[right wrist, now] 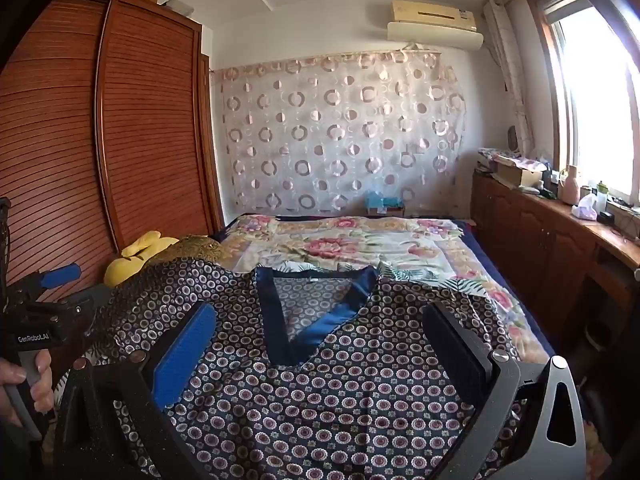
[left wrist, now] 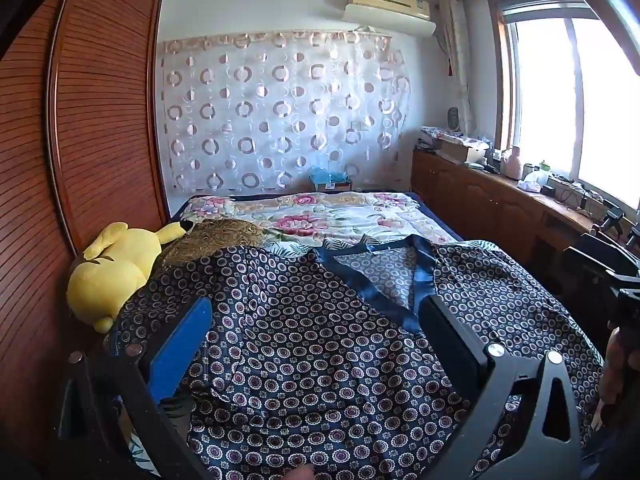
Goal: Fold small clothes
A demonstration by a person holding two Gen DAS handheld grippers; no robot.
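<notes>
- The patterned top [right wrist: 320, 392] lies spread face up on the bed [right wrist: 400, 248], its blue V-neck collar [right wrist: 320, 312] pointing away from me toward the floral quilt [left wrist: 320, 216]. Nothing looks folded yet.
- The left tool [left wrist: 316, 344] hovers over the left half of the garment, jaws spread wide, nothing between the pads.
- The right tool [right wrist: 320, 344] hangs just short of the collar, equally released and empty; the person's hand [right wrist: 24, 380] grips the other tool's handle at the left edge of the right wrist view.
- Risk, as I judge it: the cloth looks slippery and satin-like, so a shallow pinch could take only the top layer, or slide off mid-fold and leave a crooked crease.
- The left sleeve side seems to ride up over the brown patterned cushion [left wrist: 216, 236] beside the yellow plush toy [left wrist: 116, 268]; dragging that side could snag on them or pull them along.
- The garment's near hem is hidden under the tools, so I cannot tell whether it hangs off the bed edge.
- Containers: an open cardboard box [right wrist: 516, 174] sits on the wooden cabinet [right wrist: 532, 232] by the window, its contents too small to make out.
</notes>
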